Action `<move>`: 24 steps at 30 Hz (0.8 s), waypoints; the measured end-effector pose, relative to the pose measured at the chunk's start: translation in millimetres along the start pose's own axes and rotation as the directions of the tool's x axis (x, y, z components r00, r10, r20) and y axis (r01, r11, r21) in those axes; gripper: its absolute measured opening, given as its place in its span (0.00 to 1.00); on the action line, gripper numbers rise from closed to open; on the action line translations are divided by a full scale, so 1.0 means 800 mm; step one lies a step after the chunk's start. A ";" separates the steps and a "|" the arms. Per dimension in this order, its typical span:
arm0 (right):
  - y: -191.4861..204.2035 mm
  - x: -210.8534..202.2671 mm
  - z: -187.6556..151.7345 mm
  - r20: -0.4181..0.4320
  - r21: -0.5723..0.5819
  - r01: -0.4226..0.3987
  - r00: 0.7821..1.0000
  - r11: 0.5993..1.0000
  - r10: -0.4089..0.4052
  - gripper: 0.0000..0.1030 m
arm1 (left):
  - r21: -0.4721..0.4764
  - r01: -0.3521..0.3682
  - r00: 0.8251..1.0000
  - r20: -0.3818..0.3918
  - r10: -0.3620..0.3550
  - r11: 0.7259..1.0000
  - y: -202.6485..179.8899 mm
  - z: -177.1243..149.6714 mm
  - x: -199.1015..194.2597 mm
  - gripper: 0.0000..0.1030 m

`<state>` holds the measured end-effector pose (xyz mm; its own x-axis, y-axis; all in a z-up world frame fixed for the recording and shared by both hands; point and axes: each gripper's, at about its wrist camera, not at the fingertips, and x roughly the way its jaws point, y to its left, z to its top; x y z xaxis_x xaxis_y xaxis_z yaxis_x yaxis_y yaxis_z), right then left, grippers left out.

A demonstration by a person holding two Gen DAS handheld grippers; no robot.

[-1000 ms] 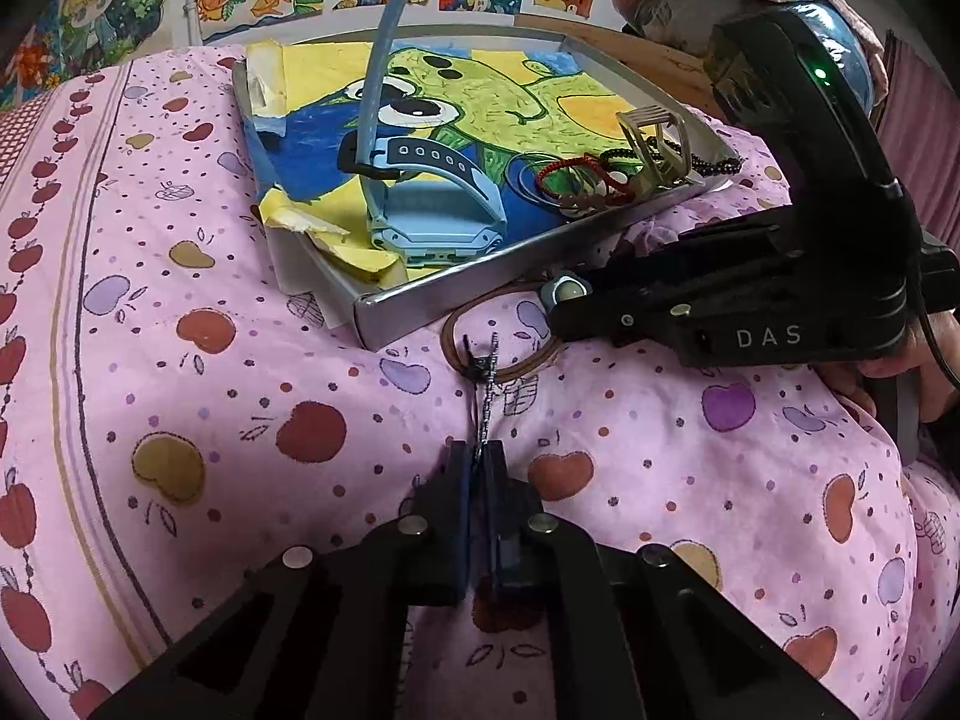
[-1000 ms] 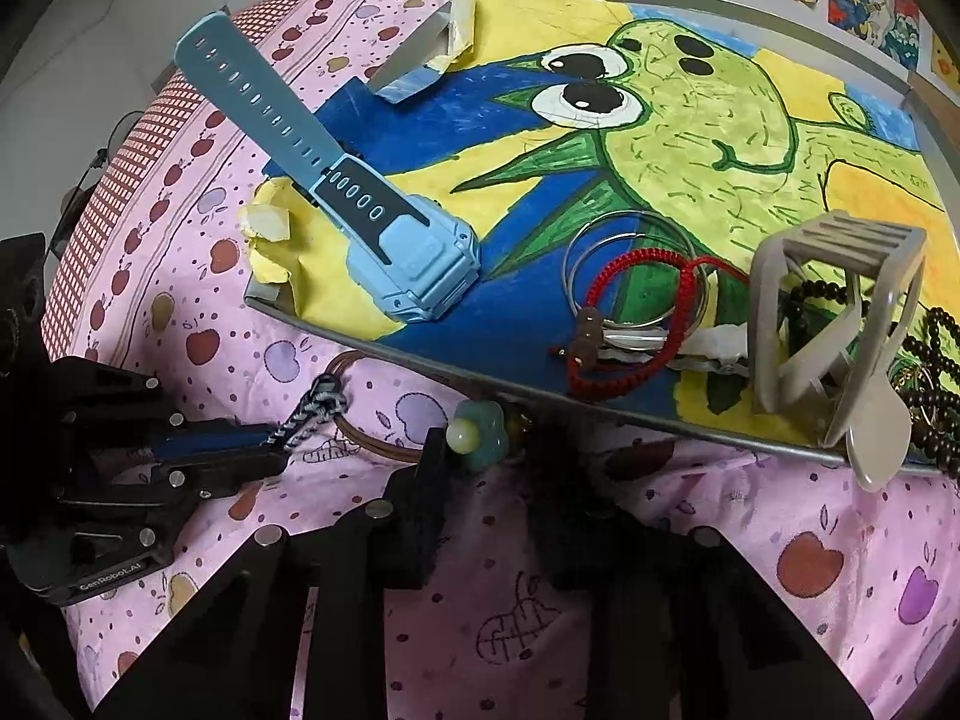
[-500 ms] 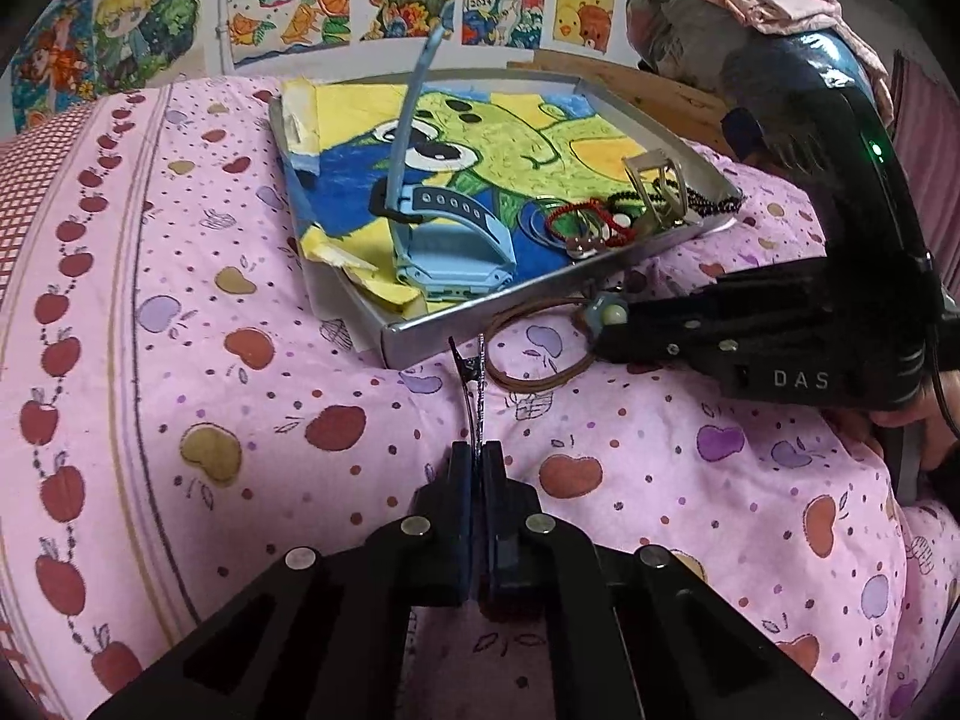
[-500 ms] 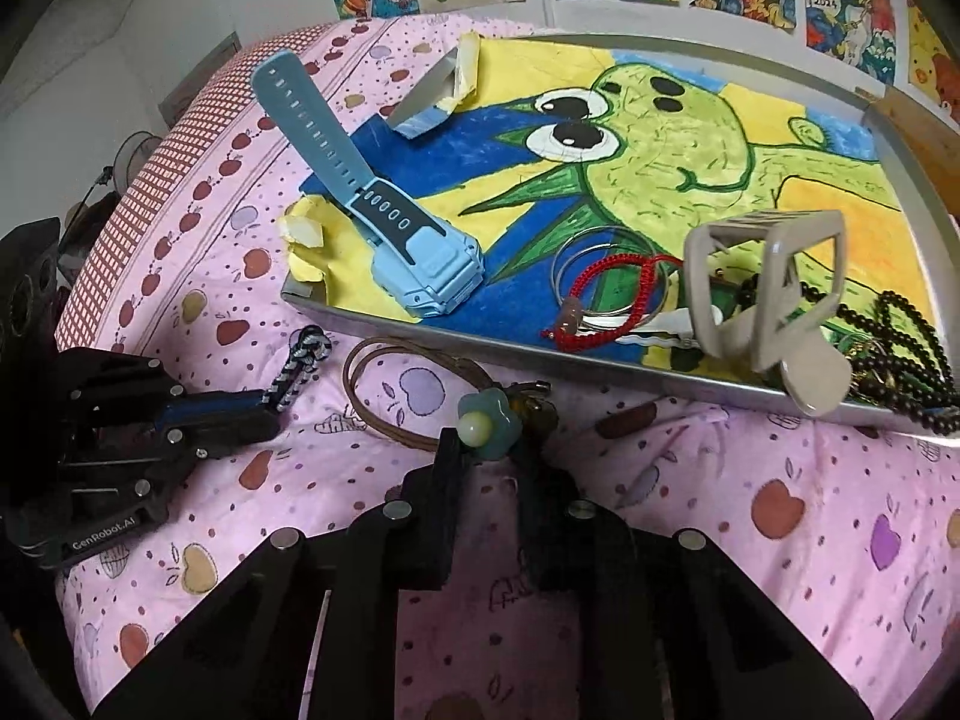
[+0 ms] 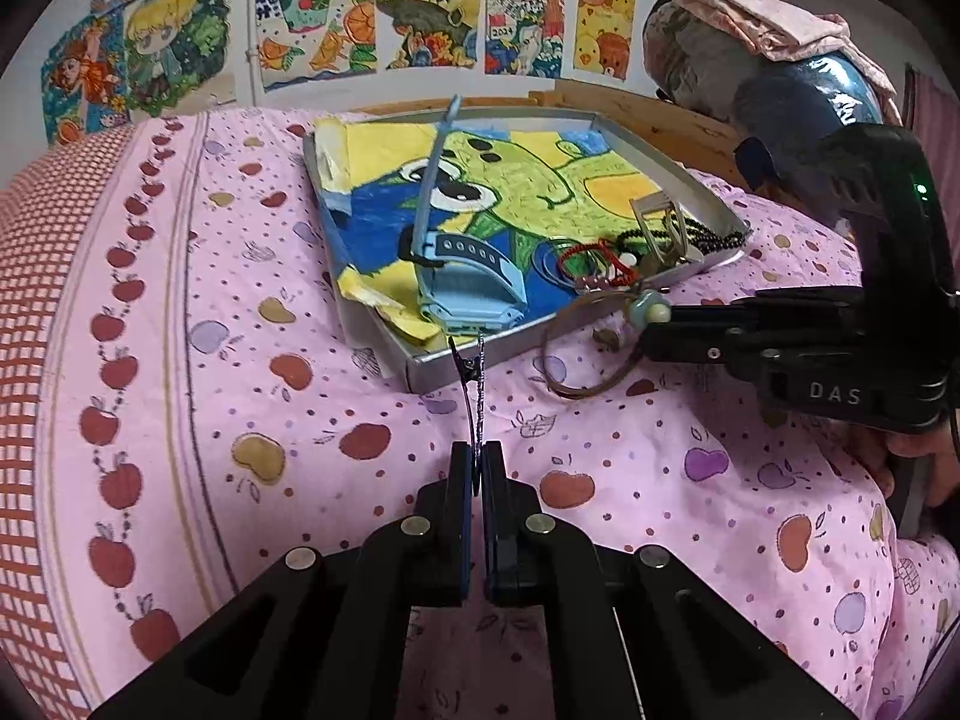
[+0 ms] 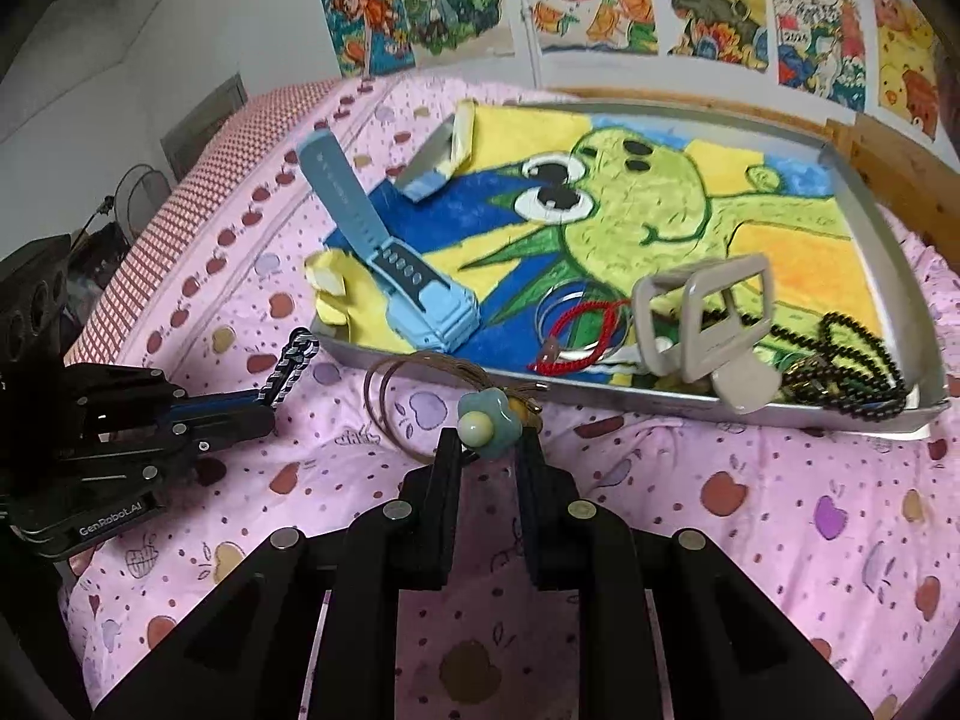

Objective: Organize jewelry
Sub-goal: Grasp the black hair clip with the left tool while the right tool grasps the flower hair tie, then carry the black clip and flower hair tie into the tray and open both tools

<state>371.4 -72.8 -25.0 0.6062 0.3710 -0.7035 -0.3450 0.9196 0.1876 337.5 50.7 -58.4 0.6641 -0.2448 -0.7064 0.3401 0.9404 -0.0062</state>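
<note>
The light around me is soft and even, indoor, with only weak shadows on the bed (image 5: 180,360). Both views bend strongly at the edges and have dark round corners. The pictures are sharp, colours bright; no strong glare.

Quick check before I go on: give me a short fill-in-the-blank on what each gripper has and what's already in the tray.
1. The left gripper is shut on a black-and-white braided ____.
2. The right gripper holds a brown cord necklace by its ____-shaped pendant.
3. The blue watch lies in the metal tray, ____ of the red string bracelet in the right wrist view.

Missing words: cord; flower; left
</note>
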 end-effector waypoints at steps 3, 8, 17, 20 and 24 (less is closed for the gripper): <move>0.001 -0.008 0.001 0.039 -0.001 0.010 0.999 1.000 -0.010 0.15 | -0.005 -0.018 1.000 0.012 0.018 1.000 -0.001 0.003 -0.005 0.04; -0.001 -0.017 0.005 0.093 0.011 0.023 0.995 1.000 -0.024 0.16 | 0.001 -0.044 0.999 0.029 0.044 0.999 -0.006 0.009 -0.012 0.04; -0.021 -0.039 0.025 0.190 0.067 0.032 0.981 0.997 -0.044 0.15 | 0.009 -0.058 0.996 0.074 0.057 0.998 -0.013 0.038 -0.021 0.04; -0.032 -0.050 0.043 0.229 0.073 0.062 0.970 0.995 -0.078 0.16 | 0.011 -0.043 0.994 0.099 0.041 0.999 -0.020 0.060 -0.022 0.04; -0.054 -0.056 0.064 0.252 0.112 0.088 0.961 0.990 -0.114 0.16 | 0.006 -0.010 0.993 0.116 0.009 1.000 -0.032 0.090 -0.011 0.04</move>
<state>395.5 -122.3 33.7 0.8026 0.2842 -0.5244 -0.2081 0.9574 0.2004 370.4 12.0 -0.9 0.7396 -0.2621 -0.6199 0.3377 0.9412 0.0050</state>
